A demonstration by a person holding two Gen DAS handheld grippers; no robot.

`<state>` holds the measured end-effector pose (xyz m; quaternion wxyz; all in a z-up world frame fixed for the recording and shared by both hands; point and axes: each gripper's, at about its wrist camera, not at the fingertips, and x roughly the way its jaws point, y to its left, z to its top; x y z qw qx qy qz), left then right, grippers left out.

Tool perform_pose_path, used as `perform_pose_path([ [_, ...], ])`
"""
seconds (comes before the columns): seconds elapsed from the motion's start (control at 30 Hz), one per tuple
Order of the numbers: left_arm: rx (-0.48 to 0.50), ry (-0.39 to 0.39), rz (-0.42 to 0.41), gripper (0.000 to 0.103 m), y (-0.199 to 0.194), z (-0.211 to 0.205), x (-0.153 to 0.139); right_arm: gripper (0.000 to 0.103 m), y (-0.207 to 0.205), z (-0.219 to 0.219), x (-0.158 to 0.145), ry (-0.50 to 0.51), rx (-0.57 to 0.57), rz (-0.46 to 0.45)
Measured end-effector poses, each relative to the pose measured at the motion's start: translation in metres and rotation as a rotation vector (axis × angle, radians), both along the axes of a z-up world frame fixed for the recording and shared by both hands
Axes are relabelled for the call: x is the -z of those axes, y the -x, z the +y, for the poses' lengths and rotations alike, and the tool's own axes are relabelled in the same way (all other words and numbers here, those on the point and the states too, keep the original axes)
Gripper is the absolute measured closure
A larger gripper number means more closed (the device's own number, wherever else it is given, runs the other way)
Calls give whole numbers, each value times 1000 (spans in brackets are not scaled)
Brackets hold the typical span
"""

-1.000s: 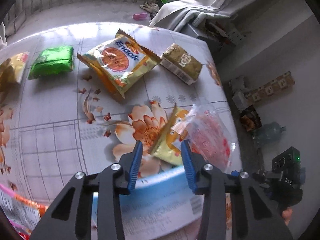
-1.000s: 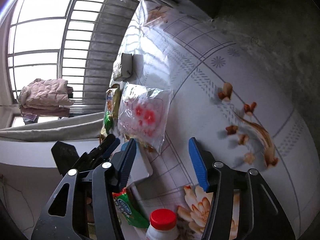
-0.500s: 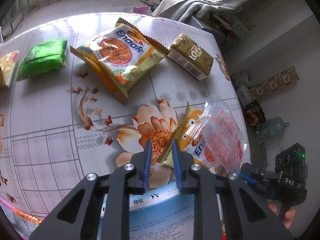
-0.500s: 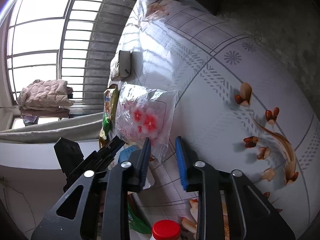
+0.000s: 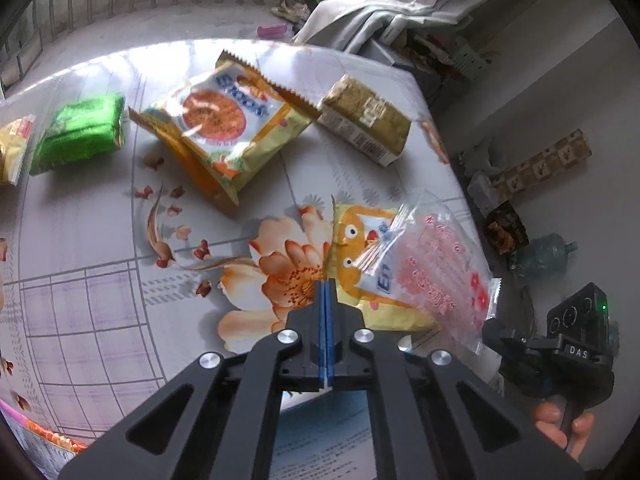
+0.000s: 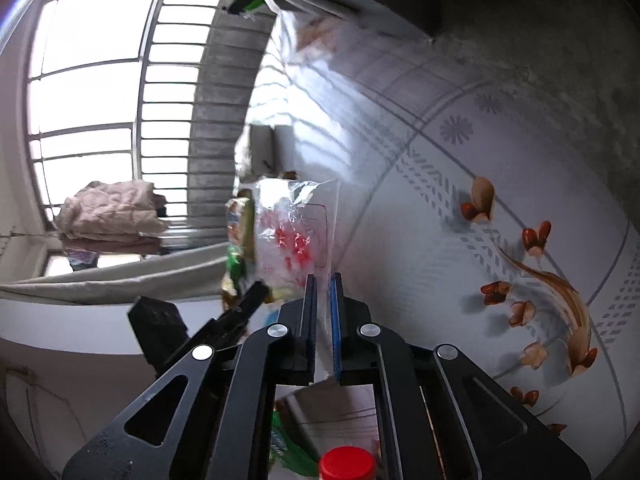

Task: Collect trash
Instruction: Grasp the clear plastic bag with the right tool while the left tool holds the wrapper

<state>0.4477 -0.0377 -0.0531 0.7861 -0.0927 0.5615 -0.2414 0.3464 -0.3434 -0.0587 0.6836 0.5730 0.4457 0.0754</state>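
Observation:
A yellow snack wrapper (image 5: 360,304) lies near the right edge of the flowered table (image 5: 100,240), partly under a clear plastic bag (image 5: 440,268) printed with red flowers. My left gripper (image 5: 326,286) has its blue pads closing flat together on the wrapper's near left edge. In the right wrist view my right gripper (image 6: 323,284) is closing on the near corner of the clear bag (image 6: 292,232), which sits between the pads. That right gripper (image 5: 494,330) also shows in the left wrist view at the bag's lower right corner, held by a hand (image 5: 560,428).
A large orange-and-white biscuit pack (image 5: 224,120), a gold carton (image 5: 364,124) and a green packet (image 5: 80,132) lie farther back. A blue-and-white printed sheet (image 5: 320,440) sits under my left gripper. A red-capped bottle (image 6: 347,460) stands near the right gripper. The table drops off at right.
Both grippers went from wide open to shut. The left closed on the yellow wrapper's edge, the right on the clear bag's corner. Neither hand travelled much.

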Motion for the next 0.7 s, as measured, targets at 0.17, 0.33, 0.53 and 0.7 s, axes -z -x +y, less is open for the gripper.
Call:
perform_pose_path([
  [0.17,-27,49,-35,103,4,5,-15,101,11,-10,-10,-25,26,-51],
  [0.33,-35,85,-79,103,17,8,-36,102,25,-16,-19,-49,39,-95],
  [0.53,-14,77,-174,103,54,11,-72,102,53,-18,-37,-84,31,-158],
  [0.7,-12,90,-221,103,88,20,-92,102,81,-20,-51,-122,34,-217],
])
